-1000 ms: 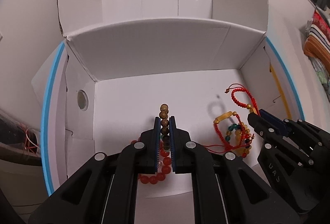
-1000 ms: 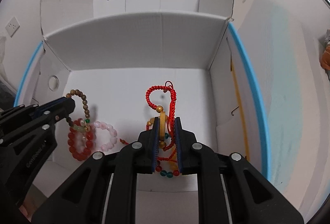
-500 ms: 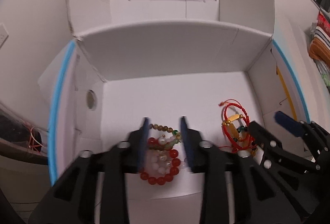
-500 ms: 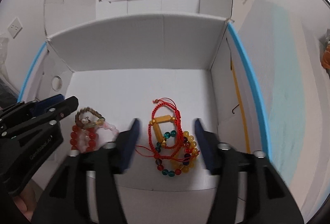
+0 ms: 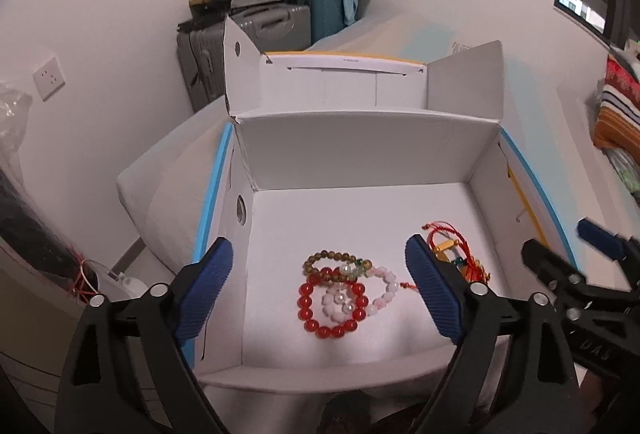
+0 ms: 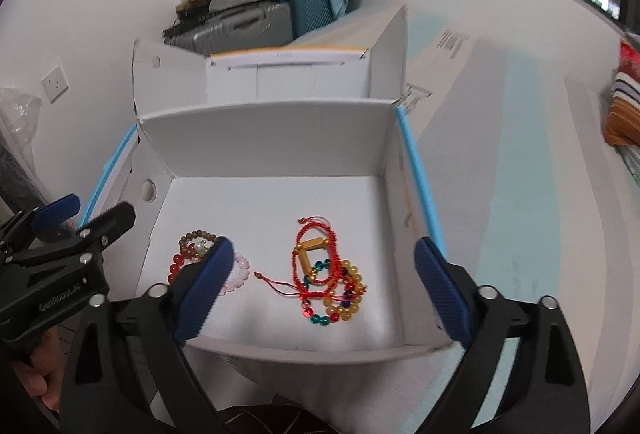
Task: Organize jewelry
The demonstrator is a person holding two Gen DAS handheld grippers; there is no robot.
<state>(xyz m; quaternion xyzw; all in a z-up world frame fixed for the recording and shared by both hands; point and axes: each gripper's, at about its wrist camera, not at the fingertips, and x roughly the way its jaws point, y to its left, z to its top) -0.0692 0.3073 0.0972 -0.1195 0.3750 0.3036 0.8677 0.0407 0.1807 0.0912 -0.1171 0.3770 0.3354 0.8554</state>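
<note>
Both tongs released, jaws wide: left gripper and right gripper hold nothing. Jewelry lies in the open white cardboard box: red bead bracelet pile at lower centre, red cord bracelets apart (sorted by type, I'd guess).

Bracelets heaped in box
</note>
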